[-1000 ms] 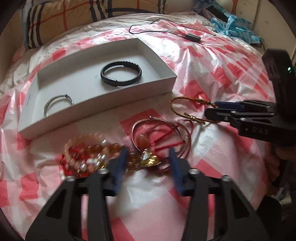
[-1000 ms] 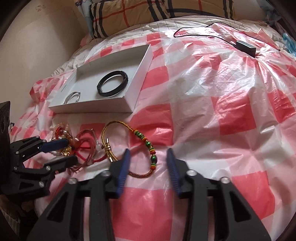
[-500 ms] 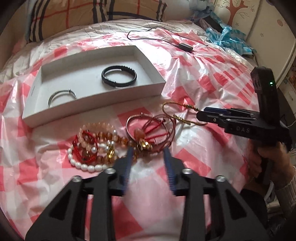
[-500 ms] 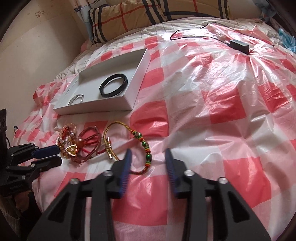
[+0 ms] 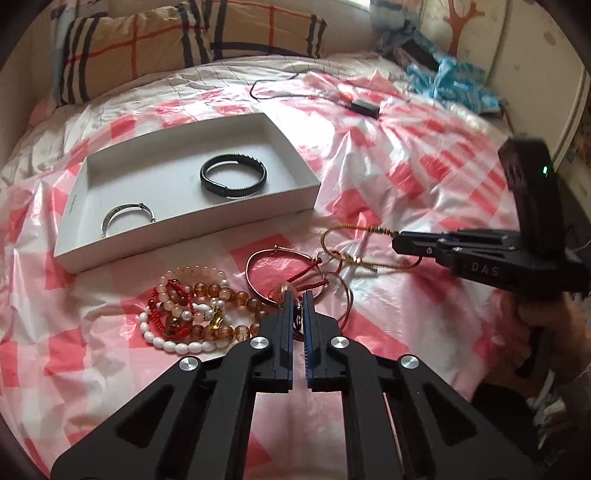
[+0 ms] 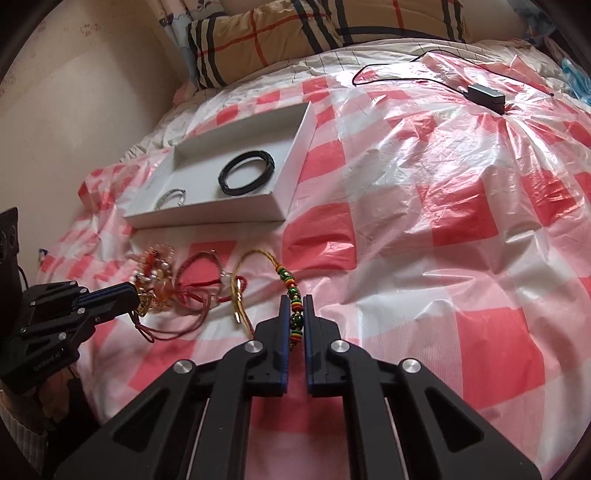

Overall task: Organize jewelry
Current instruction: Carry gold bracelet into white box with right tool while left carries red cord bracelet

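From the left wrist camera, the left gripper [image 5: 299,295] has its fingers nearly pressed together, pinching a small pendant [image 5: 296,314] on the red cord bracelet [image 5: 314,275]. A thin copper bangle [image 5: 280,275] lies tangled with that cord. Just left of it sits a heap of bead bracelets [image 5: 192,310], pearl, amber and red. Behind them, a white box [image 5: 295,201] rests on the red-and-white checked plastic sheet [image 5: 388,177]; inside lie a black bracelet [image 5: 233,176] and, well apart from it, a silver bangle [image 5: 125,218]. At the right edge, the right gripper [image 5: 400,244] has its tips closed on the gold cord bracelet [image 5: 354,258].

From the right wrist camera, the right gripper [image 6: 296,299] is squeezed onto the green and orange beads [image 6: 293,295] of the gold cord bracelet [image 6: 255,258], which trails across the sheet [image 6: 443,184] toward the box [image 6: 236,210]. The black bracelet [image 6: 246,172] and silver bangle [image 6: 171,197] show inside it. At the left, the left gripper [image 6: 131,293] has its tips closed at the gold-coloured pendant [image 6: 145,302] beside the bead heap [image 6: 155,269]. A black cable with an adapter [image 6: 484,94] lies far back, near a plaid pillow [image 6: 314,33].
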Demonstrator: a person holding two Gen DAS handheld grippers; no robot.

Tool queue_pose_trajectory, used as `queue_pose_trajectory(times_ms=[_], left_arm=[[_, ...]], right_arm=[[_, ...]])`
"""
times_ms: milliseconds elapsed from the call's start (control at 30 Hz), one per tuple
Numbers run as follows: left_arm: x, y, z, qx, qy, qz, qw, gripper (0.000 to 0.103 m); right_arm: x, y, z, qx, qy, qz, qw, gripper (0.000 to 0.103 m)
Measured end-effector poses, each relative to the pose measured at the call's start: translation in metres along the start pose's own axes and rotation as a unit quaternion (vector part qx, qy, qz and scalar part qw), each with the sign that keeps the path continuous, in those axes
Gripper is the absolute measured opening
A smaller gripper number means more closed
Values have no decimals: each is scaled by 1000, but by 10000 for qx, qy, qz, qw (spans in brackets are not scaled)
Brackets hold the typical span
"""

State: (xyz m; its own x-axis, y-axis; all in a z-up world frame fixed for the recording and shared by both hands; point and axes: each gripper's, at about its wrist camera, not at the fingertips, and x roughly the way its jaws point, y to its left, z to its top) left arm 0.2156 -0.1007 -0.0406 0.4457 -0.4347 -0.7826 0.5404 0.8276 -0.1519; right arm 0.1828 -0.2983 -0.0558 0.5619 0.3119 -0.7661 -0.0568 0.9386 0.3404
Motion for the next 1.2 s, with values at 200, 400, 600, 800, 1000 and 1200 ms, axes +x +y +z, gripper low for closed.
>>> queue_pose_trajectory(times_ms=[200,400,600,800,1000,1200], left_arm=[[-30,10,-2,-303,-252,-182,9991,4],[-48,20,5,-440,-497,-199,9976,4],[-55,33,22,-592,-747,-187,9953,4],[-54,49,49,-776,-1036,-155,9915,4],[-40,65,82,-952,-1339,-142,9863,4],[-1,100,97,-1464,-1084,627,9813,5]], right_arm=[[-27,12,3,20,-220,173,9996,7],[-43,33,16,-116,-403,310,9986,7],[-37,54,42,-270,-536,486,9970,7],[-23,75,76,-424,-734,601,9946,7],[4,86,117,-381,-950,876,9909,7],[53,75,137,-355,-672,-71,9971,37]])
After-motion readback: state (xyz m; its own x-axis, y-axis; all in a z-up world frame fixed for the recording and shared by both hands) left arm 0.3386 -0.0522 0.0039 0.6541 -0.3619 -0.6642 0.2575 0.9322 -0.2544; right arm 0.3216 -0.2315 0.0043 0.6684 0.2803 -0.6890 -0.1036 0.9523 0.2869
